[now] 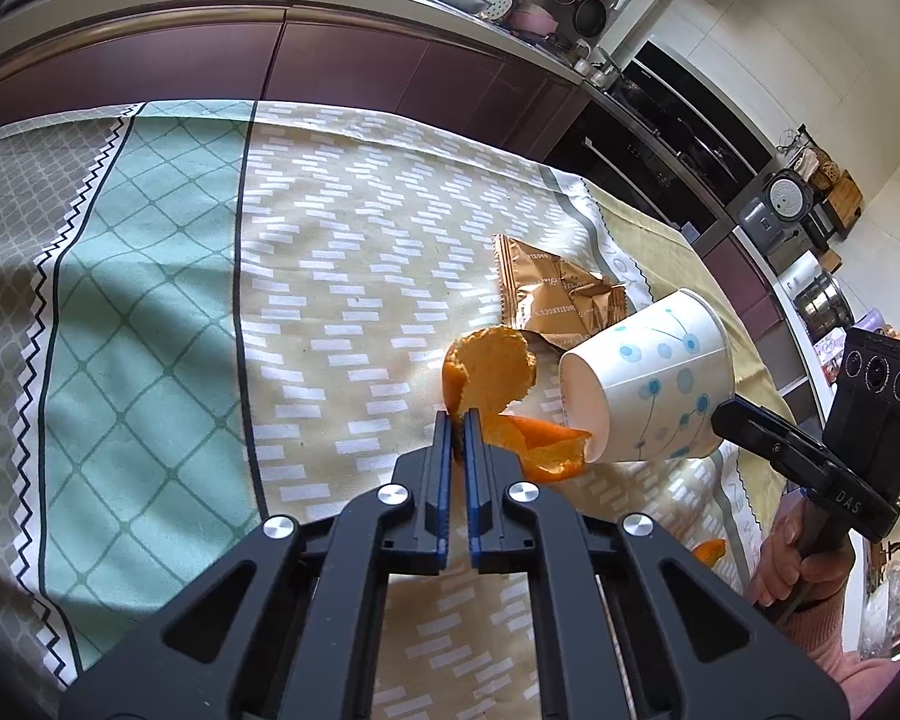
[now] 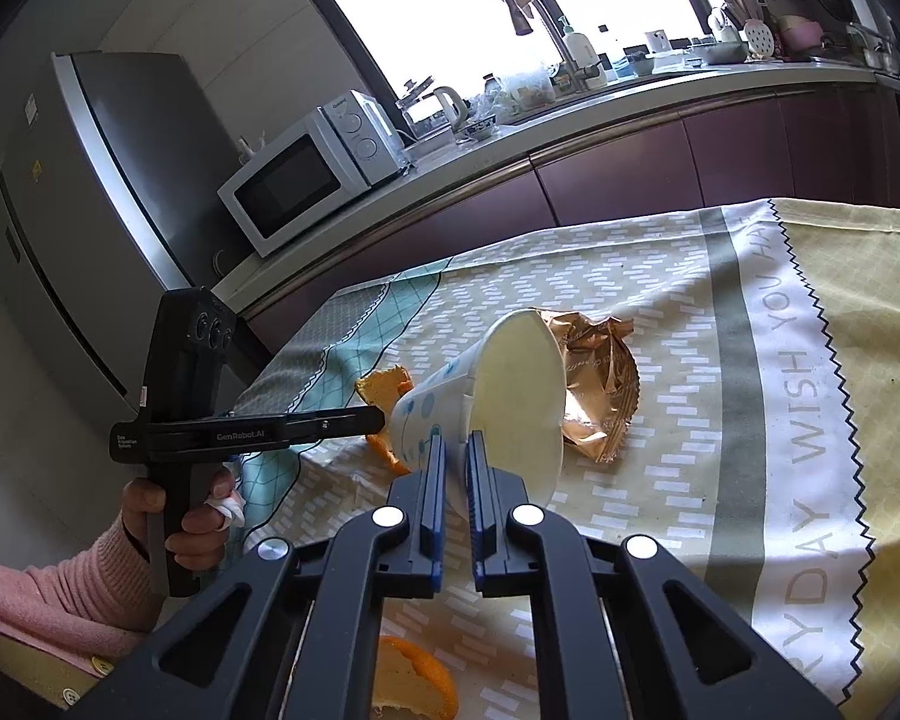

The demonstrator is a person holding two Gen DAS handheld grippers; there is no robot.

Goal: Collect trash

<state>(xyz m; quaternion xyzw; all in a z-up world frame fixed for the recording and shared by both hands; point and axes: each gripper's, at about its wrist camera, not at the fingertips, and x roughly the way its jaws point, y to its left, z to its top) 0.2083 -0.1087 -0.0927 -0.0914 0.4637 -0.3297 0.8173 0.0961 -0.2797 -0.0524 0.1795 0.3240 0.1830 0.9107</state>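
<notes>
Left wrist view: my left gripper [image 1: 457, 420] fingers clamp the orange peel [image 1: 492, 369]; the paper cup [image 1: 645, 378], pinched by my right gripper [image 2: 455, 441], gapes at three o'clock.

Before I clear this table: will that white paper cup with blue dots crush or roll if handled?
The white paper cup with blue dots likely dents easily, since its thin wall is pinched at the rim. It looks empty, so probably light. Being round, it would likely roll if dropped sideways.

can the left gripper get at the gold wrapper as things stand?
Probably not directly. The left gripper is shut on the orange peel, and the gold wrapper lies beyond that peel, partly behind the paper cup held by the right gripper.
</notes>
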